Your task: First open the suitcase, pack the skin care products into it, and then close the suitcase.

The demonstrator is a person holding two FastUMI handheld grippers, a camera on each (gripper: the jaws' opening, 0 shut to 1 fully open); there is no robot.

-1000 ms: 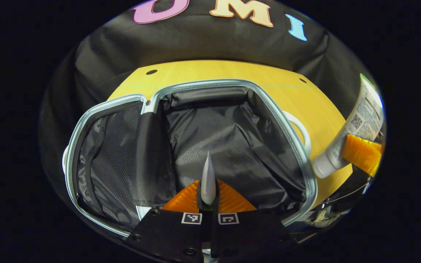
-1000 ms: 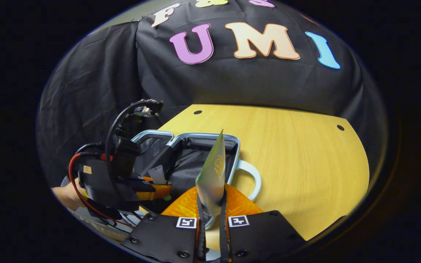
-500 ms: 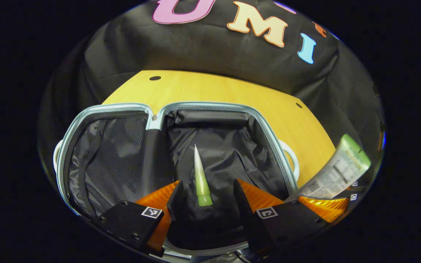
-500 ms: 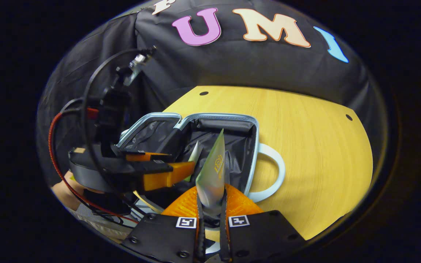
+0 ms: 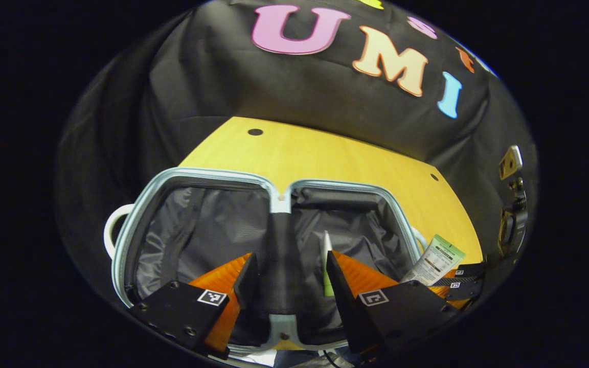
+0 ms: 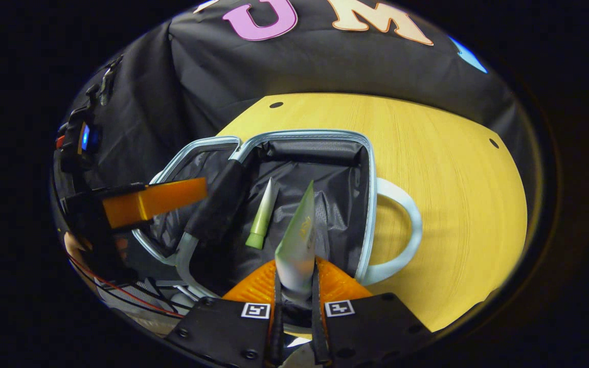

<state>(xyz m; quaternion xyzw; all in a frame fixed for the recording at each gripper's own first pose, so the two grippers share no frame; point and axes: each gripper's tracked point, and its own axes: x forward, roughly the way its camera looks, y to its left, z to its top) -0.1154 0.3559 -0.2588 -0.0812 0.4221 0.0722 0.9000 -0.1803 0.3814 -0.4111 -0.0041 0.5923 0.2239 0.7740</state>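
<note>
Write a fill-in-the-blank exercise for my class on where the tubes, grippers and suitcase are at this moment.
1. The suitcase lies ____ on the table.
2. The right gripper is shut on a ____.
3. The green-capped tube lies inside the ____.
4. The left gripper is ____.

Missing words: open; tube; suitcase; open

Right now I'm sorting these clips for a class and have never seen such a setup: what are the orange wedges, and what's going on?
Each picture comes from a camera riding on a hand-held claw; the orange wedges are its fingers. On a wooden table lies an open suitcase with black lining. A slim green tube lies inside it. In the left gripper view, the left claw stands open above the case. In the right gripper view, the right claw pinches a second, pale tube over the case.
</note>
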